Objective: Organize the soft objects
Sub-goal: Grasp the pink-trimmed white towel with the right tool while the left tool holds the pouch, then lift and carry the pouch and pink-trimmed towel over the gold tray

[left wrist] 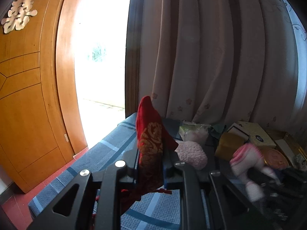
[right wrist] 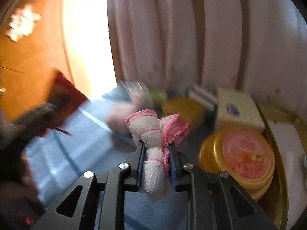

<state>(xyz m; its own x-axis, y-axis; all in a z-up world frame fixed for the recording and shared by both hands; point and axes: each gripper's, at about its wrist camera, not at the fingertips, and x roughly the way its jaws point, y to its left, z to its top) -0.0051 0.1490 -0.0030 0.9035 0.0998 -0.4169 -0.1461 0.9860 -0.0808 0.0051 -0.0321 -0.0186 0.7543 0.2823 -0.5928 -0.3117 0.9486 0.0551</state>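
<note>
My left gripper is shut on a red pouch with a gold rose pattern, which stands up between its fingers above the blue checked cloth. A fluffy pink soft thing lies just right of it. My right gripper is shut on a white gauze cloth with pink edging, bunched and sticking up past the pads. In the left wrist view that cloth and the right gripper appear blurred at the right. The red pouch shows blurred at the left of the right wrist view.
At the back right stand a yellow box, a pale tissue box and a round gold tin with a pink lid on a gold tray. Pink curtains hang behind. A wooden door stands open at the left.
</note>
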